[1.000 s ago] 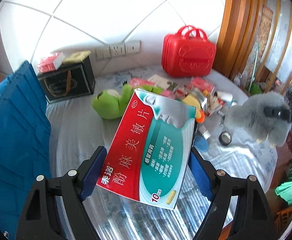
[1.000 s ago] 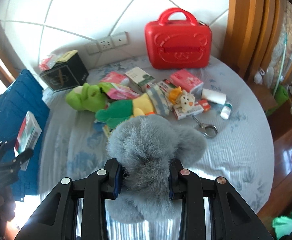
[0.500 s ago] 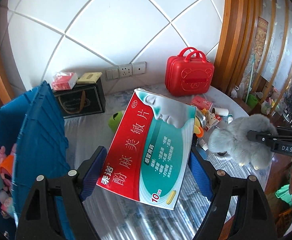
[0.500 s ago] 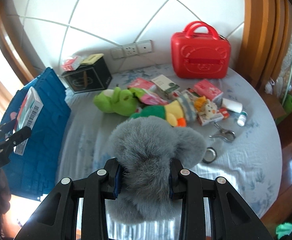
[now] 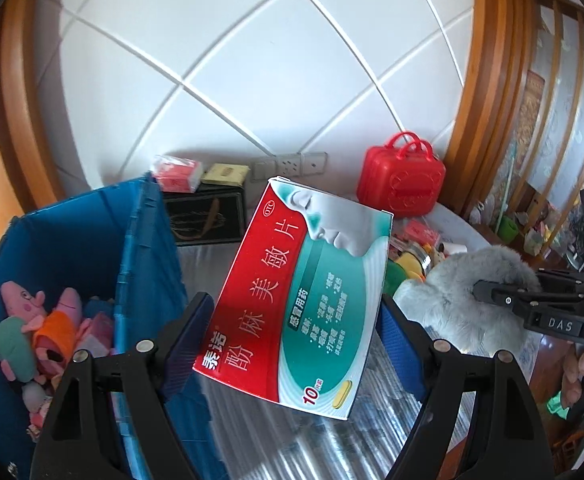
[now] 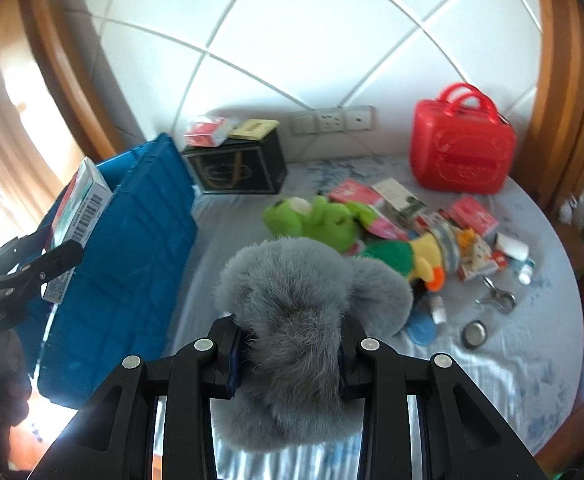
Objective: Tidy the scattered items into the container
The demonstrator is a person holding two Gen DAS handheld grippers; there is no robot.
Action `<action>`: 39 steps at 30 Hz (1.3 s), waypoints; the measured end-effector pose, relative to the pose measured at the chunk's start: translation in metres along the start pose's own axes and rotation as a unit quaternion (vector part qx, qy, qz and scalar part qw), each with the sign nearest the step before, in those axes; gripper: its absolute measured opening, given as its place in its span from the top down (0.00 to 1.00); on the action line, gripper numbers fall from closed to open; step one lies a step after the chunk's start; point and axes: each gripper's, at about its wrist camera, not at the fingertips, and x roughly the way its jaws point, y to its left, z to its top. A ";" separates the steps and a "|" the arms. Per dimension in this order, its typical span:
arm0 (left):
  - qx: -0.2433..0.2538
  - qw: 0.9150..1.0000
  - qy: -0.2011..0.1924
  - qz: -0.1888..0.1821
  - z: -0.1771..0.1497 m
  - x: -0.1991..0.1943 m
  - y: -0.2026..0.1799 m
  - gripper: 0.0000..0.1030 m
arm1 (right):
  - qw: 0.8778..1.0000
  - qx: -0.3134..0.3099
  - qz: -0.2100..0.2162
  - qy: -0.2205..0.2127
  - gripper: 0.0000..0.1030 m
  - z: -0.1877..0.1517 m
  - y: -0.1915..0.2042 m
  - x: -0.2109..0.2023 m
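**Two grippers, each carrying one item beside the blue crate**

Two items are held. In the left wrist view the medicine box [image 5: 303,300] sits between the jaws of the left gripper [image 5: 297,340], tilted with its top toward 1 o'clock. The jaws stand wide and grasp it by its long edges, the blue pads [image 5: 186,336] against either side. The box is red on the left with white Chinese characters and teal and silver on the right.

In the right wrist view the grey plush toy [image 6: 307,304] fills the gap of the right gripper [image 6: 288,356]. Those jaws are drawn in narrow and clench its fur, which bulges out above and below. It is fluffy and rounded, with a lobe spreading toward 3 o'clock.

Outward from the left jaws, the blue crate [image 5: 148,264] stands at 9 o'clock, open, with pink and orange soft toys [image 5: 48,332] inside. From the right jaws, a green frog plush [image 6: 311,220] lies at 12 o'clock on the table [image 6: 531,344], a green-and-yellow plush [image 6: 407,254] at 1 o'clock with boxes around it, and a red case [image 6: 461,152] beyond at 1 o'clock against the wall.
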 end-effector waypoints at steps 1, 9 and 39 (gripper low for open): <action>-0.004 1.000 -0.003 0.003 0.001 -0.004 0.008 0.21 | 1.000 -0.005 0.002 -0.001 0.68 0.003 0.010 0.000; -0.039 0.998 -0.020 0.035 -0.002 -0.037 0.082 0.21 | 0.998 -0.054 0.024 -0.014 0.68 0.030 0.087 0.004; -0.095 0.987 0.015 0.130 -0.074 -0.087 0.243 0.21 | 0.995 -0.034 0.008 0.091 0.16 -0.041 0.172 0.151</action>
